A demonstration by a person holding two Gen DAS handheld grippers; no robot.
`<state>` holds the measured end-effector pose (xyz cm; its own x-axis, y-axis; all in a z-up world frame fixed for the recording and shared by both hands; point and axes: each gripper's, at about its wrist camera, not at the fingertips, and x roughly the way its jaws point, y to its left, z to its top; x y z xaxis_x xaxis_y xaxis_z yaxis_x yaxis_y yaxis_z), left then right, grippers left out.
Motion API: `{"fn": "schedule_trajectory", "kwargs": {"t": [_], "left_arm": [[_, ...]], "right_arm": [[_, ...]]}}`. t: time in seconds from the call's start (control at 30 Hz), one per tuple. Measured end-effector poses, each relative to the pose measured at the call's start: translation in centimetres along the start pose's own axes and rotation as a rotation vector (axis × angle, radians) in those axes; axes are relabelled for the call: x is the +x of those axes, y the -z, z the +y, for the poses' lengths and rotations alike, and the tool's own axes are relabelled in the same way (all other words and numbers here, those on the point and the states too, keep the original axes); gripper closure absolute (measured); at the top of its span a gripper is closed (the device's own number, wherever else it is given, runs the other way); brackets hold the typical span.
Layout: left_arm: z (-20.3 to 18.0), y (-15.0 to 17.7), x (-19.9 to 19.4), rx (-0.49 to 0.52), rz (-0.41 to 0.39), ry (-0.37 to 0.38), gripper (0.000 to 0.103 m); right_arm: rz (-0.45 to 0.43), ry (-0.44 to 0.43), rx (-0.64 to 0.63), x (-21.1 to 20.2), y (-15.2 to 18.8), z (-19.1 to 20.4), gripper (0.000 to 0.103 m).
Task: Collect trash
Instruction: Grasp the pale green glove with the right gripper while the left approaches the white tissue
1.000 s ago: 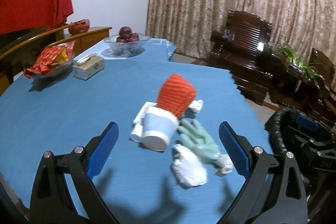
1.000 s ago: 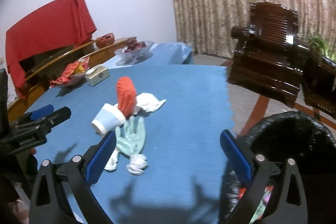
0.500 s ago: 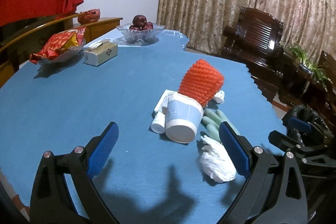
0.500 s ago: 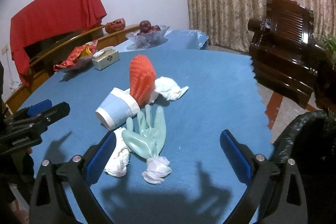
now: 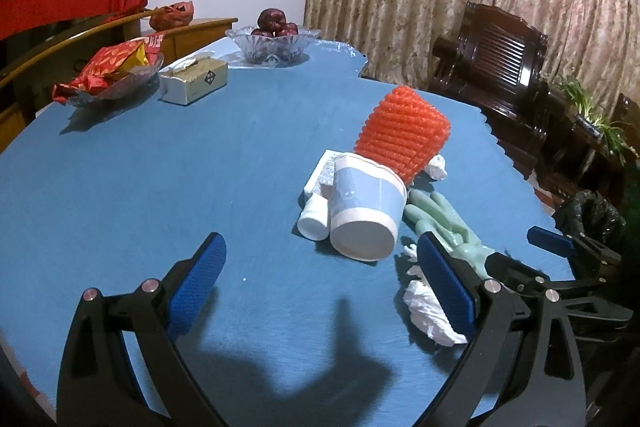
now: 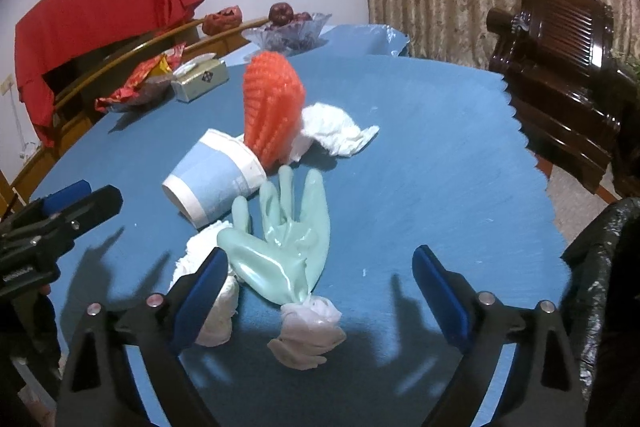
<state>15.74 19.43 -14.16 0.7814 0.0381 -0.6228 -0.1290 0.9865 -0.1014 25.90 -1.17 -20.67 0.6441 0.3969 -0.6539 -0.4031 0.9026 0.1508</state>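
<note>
trash sits in one loose heap on the blue table (image 6: 440, 147), and the paper cup (image 6: 216, 183) lying on its side serves as the landmark: an orange foam net (image 6: 274, 115) stands just behind it, touching its rim, a pale green glove (image 6: 288, 247) lies just beside it toward the right gripper, crumpled tissues (image 6: 304, 331) sit at the glove's cuff and under the cup's near end, and a small white bottle (image 5: 314, 219) rests against its far side. the black trash bag (image 6: 600, 287) hangs off the table edge, well apart from the cup on the right. the sensible grab is probably the glove's bunched cuff, taken low and square so the slick rubber does not slip and the tissue comes with it. the right gripper (image 6: 320, 283) hovers over the glove with jaws spread wide, holding nothing, angled down at the table. the left gripper (image 5: 320, 271) hangs near the cup's open mouth, likewise wide apart and empty.
</note>
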Motion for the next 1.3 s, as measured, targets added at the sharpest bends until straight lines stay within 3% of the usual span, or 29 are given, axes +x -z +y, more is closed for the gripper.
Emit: {"fn": "schedule_trajectory", "kwargs": {"t": [0.47,0.63,0.83,1.3], "left_arm": [[0.7,0.3,1.0,-0.012,0.029,-0.005,0.009],[0.4,0.1,1.0,-0.013,0.03,0.001,0.009],[-0.4,0.1,0.9,-0.001,0.032,0.008,0.009],[-4.0,0.7,0.9,0.038,0.043,0.06,0.009]], "right_arm": [[0.079,-0.039,-0.018,2.3,0.5,0.5,0.033],[0.095,-0.105,-0.019,2.4,0.7,0.6,0.059],[0.09,-0.113,-0.029,2.1,0.4,0.8,0.071],[0.015,-0.052,0.056,-1.5,-0.1,-2.7,0.074]]}}
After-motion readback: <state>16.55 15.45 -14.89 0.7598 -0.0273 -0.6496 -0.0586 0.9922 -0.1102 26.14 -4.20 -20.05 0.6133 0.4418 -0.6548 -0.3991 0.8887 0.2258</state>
